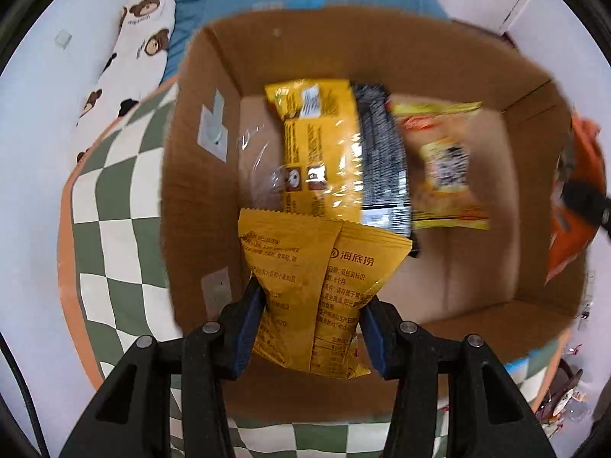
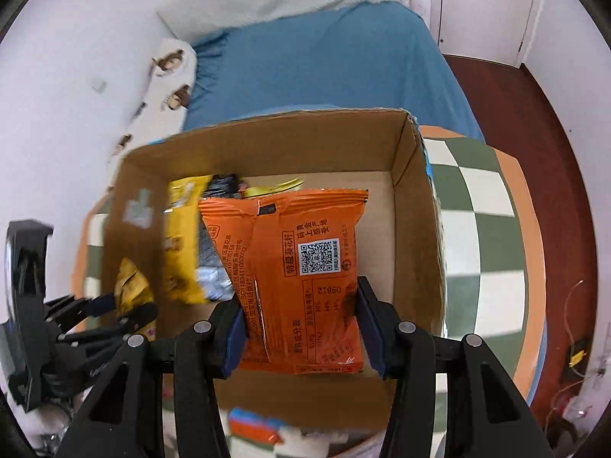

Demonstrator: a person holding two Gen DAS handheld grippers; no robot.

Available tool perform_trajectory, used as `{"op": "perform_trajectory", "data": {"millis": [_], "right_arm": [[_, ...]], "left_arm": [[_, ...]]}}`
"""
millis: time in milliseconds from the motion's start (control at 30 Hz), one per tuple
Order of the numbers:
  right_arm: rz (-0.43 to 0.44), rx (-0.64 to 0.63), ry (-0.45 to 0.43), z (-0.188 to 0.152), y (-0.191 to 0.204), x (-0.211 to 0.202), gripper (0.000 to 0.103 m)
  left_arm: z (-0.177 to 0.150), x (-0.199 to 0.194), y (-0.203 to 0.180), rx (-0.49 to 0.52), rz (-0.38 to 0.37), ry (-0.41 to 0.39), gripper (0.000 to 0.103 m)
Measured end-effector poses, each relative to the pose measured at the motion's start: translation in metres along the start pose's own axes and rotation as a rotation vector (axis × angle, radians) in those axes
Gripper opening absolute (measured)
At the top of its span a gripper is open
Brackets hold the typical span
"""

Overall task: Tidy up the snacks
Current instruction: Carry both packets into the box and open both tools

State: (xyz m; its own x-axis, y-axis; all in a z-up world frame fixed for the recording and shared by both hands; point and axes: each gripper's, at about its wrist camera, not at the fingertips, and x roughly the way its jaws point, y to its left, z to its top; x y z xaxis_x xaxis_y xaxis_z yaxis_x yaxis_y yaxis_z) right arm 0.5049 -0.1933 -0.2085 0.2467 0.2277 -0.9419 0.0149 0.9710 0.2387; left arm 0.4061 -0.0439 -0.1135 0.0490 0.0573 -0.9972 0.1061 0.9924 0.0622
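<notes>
Green-and-white checked cloth with an orange border point(image 2: 492, 229) covers the round surface where an open brown cardboard box point(image 1: 382, 57) stands, with a blue-sheeted bed point(image 2: 324, 65) and a white bear-print pillow point(image 1: 130, 49) behind it against pale walls.

Over the box's near left side, the left gripper point(image 1: 311, 307) has its blue-padded jaws pinching the lower part of a mustard-yellow foil snack packet with printed Chinese text point(image 1: 305, 263), held upright above the box floor. Over the right half of the box, the right gripper point(image 2: 299, 328) has its jaws clamped on an orange foil snack packet with a white QR code label point(image 2: 301, 267), which hangs inside the box opening.

On the box floor lie 3 packets side by side: a glossy yellow plastic snack bag point(image 1: 320, 152) at the left, a black-and-white printed wrapper point(image 1: 382, 160) touching it in the middle, partly tucked under its edge, and a yellow-and-orange clear-windowed packet point(image 1: 443, 168) at the right. In the left wrist view the orange packet shows blurred past the box's right wall point(image 1: 573, 206); in the right wrist view the left gripper point(image 2: 126, 311) shows at the box's left wall.
</notes>
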Motion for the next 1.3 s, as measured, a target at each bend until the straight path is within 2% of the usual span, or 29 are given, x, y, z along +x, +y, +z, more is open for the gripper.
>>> {"op": "perform_trajectory", "data": {"millis": [67,233,300,333,367,433,633,800,1000,1300], "right_arm": [[-0.032,-0.007,0.014,0.012,-0.002,0.017,0.054],[-0.072,-0.003,0.044,0.036,-0.01,0.054,0.057],[-0.083,-0.001,0.072,0.042,-0.013,0.067,0.087],[-0.094,0.002,0.076,0.044,-0.015,0.071,0.092],[-0.1,0.002,0.074,0.045,-0.016,0.072,0.093],[-0.105,0.004,0.069,0.045,-0.019,0.074,0.093],[-0.091,0.011,0.062,0.037,-0.025,0.07,0.093],[-0.075,-0.008,0.03,0.013,-0.021,0.051,0.093],[-0.069,-0.042,-0.039,-0.025,-0.002,0.016,0.093],[-0.063,-0.061,-0.162,-0.077,0.014,-0.045,0.093]], "left_arm": [[0.002,0.011,-0.001,0.016,0.035,0.008,0.046],[0.005,0.028,0.003,0.006,0.041,0.031,0.047],[0.006,0.032,0.006,-0.016,0.021,0.017,0.05],[0.007,0.031,0.007,-0.025,0.002,0.0,0.058],[0.007,0.031,0.008,-0.027,-0.009,-0.003,0.072],[0.008,0.029,0.007,-0.028,-0.005,-0.019,0.09],[0.004,0.014,0.016,-0.074,-0.042,-0.064,0.09],[-0.01,-0.014,0.02,-0.102,-0.08,-0.162,0.09],[-0.034,-0.051,0.02,-0.124,-0.098,-0.258,0.09],[-0.087,-0.1,0.009,-0.088,-0.099,-0.38,0.09]]}}
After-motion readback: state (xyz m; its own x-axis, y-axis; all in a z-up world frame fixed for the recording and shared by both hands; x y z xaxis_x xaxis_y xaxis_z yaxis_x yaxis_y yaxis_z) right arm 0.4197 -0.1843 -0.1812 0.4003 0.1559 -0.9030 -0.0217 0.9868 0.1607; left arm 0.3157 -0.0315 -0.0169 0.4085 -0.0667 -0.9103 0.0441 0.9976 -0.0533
